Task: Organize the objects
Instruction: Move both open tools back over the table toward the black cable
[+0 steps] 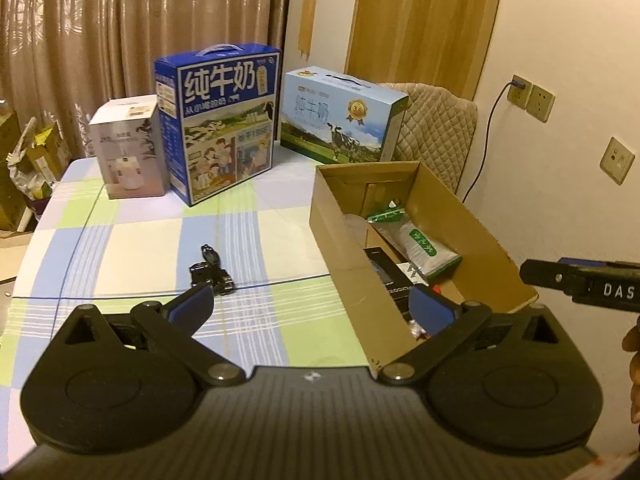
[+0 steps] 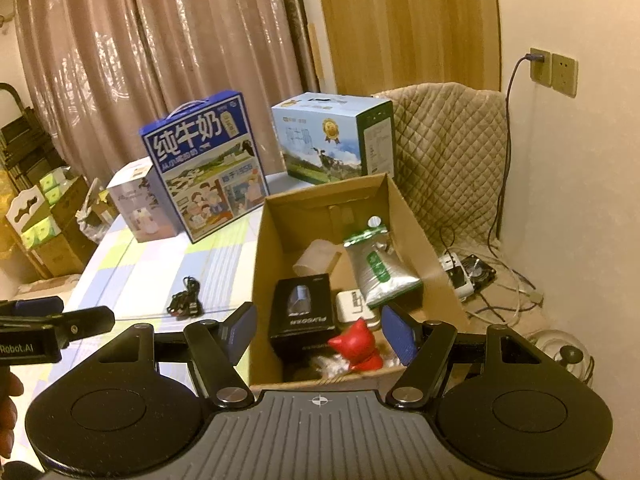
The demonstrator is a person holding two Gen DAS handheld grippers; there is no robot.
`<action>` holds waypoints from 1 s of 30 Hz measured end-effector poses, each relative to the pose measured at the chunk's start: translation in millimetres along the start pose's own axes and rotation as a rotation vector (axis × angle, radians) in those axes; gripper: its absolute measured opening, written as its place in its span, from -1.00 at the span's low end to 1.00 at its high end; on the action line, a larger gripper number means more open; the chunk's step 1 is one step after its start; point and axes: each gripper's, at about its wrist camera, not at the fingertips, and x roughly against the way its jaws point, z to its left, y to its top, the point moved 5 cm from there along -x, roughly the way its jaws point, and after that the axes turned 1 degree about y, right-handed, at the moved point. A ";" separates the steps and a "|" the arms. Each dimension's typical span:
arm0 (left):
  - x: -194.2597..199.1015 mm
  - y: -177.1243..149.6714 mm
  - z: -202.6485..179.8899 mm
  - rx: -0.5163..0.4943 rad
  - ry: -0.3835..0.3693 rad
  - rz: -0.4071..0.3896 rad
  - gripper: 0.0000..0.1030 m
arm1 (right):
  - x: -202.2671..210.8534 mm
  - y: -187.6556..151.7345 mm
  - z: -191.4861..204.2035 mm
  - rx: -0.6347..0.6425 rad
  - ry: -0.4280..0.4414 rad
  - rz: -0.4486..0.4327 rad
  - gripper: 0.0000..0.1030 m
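Nearest the lens, each claw stands wide open with nothing between its blue pads: the left claw [image 1: 310, 306] hovers over the tabletop's near edge, the right claw [image 2: 318, 332] over the near end of the cardboard box [image 2: 260, 280].

What looks left to tidy is the black cable bundle [image 1: 211, 270], lying alone on the checked tabletop [image 1: 120, 248], just ahead of the left claw's left pad and well apart from the box wall. It is likely light, limp and springy (a coiled cord with small hard plugs), so a pinch across the thick middle of the coil, where the strands are gathered, should hold better than a loose end, which could slip or uncoil.

Inside the box sit a black carton [image 2: 302, 312], a red cat figure [image 2: 356, 348], a silver-green pouch [image 2: 380, 276], a white charger [image 2: 354, 304] and a tape roll [image 2: 316, 258].

Farther back stand a dark-blue milk carton [image 1: 224, 120], a pale-blue milk carton [image 1: 340, 116] and a white appliance box [image 1: 128, 148], before the curtains [image 1: 120, 20].
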 end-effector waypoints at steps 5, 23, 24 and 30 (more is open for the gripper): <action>15.5 -7.6 11.7 -0.002 0.022 -0.021 0.98 | 8.1 -13.3 14.7 0.010 0.011 -0.002 0.29; 42.7 -44.1 79.9 0.087 0.091 -0.062 0.98 | -2.4 -43.3 64.3 0.062 0.043 0.042 0.29; 43.5 -45.7 81.9 0.081 0.092 -0.066 0.98 | -3.7 -44.7 67.1 0.067 0.046 0.044 0.29; 45.1 -55.1 92.4 0.083 0.097 -0.044 0.98 | -8.9 -52.8 81.1 0.084 0.063 0.060 0.29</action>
